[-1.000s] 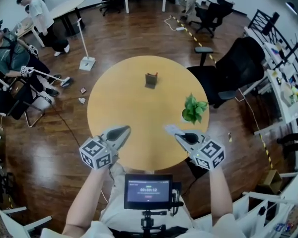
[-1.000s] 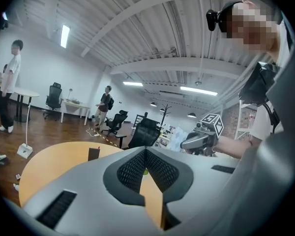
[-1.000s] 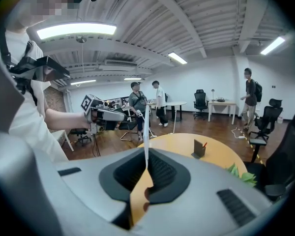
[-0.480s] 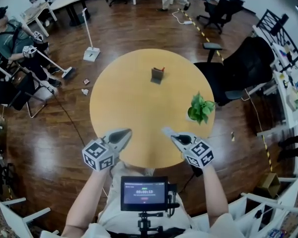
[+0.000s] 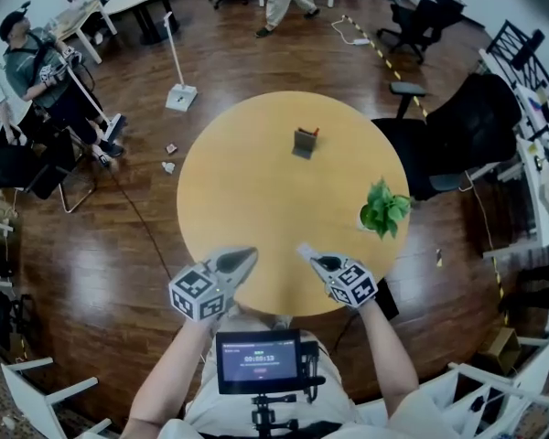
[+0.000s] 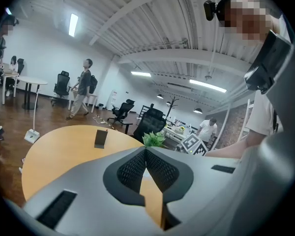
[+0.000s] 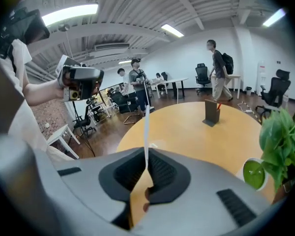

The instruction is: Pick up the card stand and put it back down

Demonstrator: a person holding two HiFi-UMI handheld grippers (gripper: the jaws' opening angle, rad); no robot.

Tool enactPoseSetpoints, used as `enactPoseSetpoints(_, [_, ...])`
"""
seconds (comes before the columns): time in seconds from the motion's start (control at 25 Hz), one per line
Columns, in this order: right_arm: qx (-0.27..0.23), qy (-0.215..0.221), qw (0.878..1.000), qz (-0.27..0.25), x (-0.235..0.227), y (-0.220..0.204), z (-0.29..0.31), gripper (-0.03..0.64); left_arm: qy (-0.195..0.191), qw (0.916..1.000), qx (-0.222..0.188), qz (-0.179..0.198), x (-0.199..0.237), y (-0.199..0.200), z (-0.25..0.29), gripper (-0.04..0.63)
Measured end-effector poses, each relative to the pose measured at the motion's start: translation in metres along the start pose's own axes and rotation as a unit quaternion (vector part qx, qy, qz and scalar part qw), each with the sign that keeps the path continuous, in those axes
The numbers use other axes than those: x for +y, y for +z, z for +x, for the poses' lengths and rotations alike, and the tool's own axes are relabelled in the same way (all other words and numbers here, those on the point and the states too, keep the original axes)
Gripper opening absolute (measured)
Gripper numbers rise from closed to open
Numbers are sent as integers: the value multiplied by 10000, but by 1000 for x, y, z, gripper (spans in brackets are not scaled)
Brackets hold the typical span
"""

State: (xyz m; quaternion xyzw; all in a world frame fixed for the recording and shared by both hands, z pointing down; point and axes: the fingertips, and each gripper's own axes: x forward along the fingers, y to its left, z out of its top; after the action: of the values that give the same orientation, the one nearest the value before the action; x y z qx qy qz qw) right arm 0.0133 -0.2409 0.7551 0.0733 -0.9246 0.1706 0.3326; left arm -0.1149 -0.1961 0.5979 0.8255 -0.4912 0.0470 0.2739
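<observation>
The card stand (image 5: pixel 304 143) is a small dark upright holder with a red bit at its top, standing on the far part of the round wooden table (image 5: pixel 256 199). It also shows in the left gripper view (image 6: pixel 101 138) and in the right gripper view (image 7: pixel 212 113). Both grippers hover over the table's near edge, far from the stand. My left gripper (image 5: pixel 245 257) (image 6: pixel 145 150) is shut with nothing in it. My right gripper (image 5: pixel 305 251) (image 7: pixel 146 154) is shut on a thin white card (image 7: pixel 146 127) that sticks up edge-on from its jaws.
A small potted plant (image 5: pixel 384 210) stands at the table's right edge. A black office chair (image 5: pixel 467 122) sits beyond it. A screen on a mount (image 5: pixel 259 361) hangs below my arms. People stand and sit at the back left, one walks at the far end.
The head view has shifted, so the table sits further right in the picture. Both grippers have stayed shut at the near edge, the right one drawn in a little.
</observation>
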Motion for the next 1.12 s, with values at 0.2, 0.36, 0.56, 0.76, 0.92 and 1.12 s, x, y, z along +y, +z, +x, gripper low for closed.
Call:
enactPoseSetpoints(0.2, [198, 66, 9998, 67, 1, -22, 39, 29, 19, 10000, 16, -18, 1, 1, -5, 0])
enactPoseSetpoints(0.36, [285, 112, 9994, 134, 1, -43, 69, 29, 112, 9999, 10, -121, 5, -4, -15, 0])
enactPoseSetpoints(0.56, [417, 83, 9989, 213, -3, -73, 105, 29, 202, 9996, 79, -205, 12, -10, -27, 0])
enactPoseSetpoints(0.76, [632, 33, 9977, 250, -2, -99, 134, 29, 267, 9992, 117, -281, 22, -18, -35, 0])
enactPoseSetpoints(0.92, [723, 81, 9970, 247, -2, -112, 149, 29, 240, 9990, 207, -321, 21, -20, -33, 0])
enactPoseSetpoints(1.12, [1044, 164, 9943, 118, -6, -139, 168, 31, 244, 9988, 272, -313, 19, -25, -31, 0])
